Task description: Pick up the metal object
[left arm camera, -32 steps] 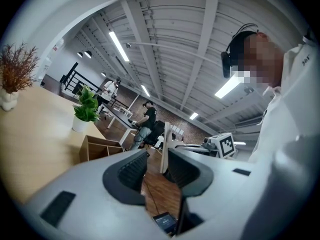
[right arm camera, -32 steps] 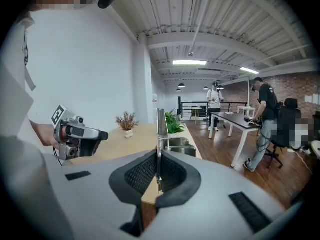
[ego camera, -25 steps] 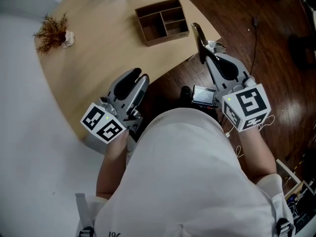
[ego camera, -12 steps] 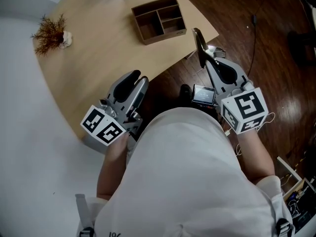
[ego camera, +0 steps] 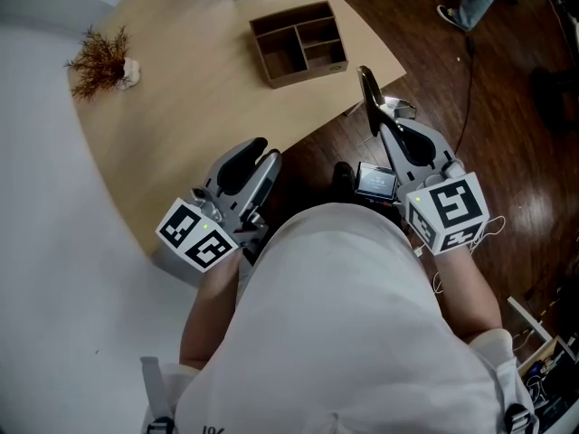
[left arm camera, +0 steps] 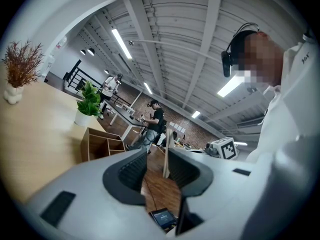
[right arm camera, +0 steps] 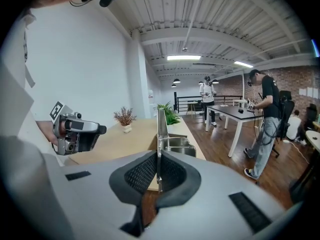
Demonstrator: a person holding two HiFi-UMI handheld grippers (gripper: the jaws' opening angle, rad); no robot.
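Right gripper view shows your right gripper (right arm camera: 159,170) clamped on the metal strip (right arm camera: 161,120), which stands upright at one o'clock, just off the tabletop (ego camera: 181,98) edge. Your left gripper (left arm camera: 156,168) is narrowly open and empty.

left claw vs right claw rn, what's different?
The left claw is open with nothing between its jaws; the right claw is shut on the metal object. The left claw sits at the table edge; the right claw is off the table, above the wood floor. Both are grey and of the same build.
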